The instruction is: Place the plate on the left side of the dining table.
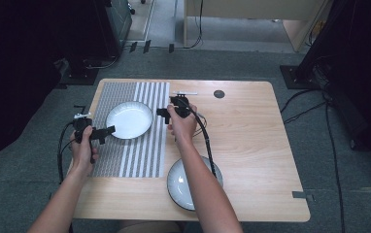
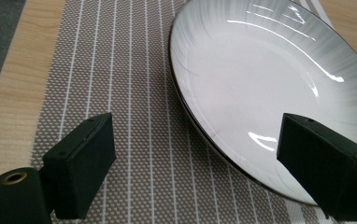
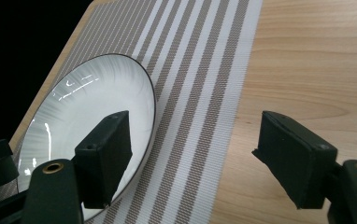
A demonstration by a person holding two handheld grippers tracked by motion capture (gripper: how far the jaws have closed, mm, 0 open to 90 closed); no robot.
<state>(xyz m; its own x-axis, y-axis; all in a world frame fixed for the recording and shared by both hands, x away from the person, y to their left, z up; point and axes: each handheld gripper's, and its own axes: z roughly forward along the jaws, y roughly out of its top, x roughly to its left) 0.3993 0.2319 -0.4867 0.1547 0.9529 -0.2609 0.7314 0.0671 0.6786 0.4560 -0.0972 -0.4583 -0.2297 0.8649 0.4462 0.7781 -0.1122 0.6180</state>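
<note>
Two plates: one (image 1: pixel 129 120) on striped mat (image 1: pixel 142 155), one (image 1: pixel 178 187) near right. Two grippers, left (image 1: pixel 107 132) and right (image 1: pixel 164 115), both spread, flanking far plate.

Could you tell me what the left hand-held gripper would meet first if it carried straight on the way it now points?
Probably the near rim of the white plate on the striped placemat; the left hand-held gripper stands open, one jaw over the mat, though depth is unclear.

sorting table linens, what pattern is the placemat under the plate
The placemat is woven grey-brown with white stripes, thin on one side, broad on the other; clearest in the right gripper view.
</note>
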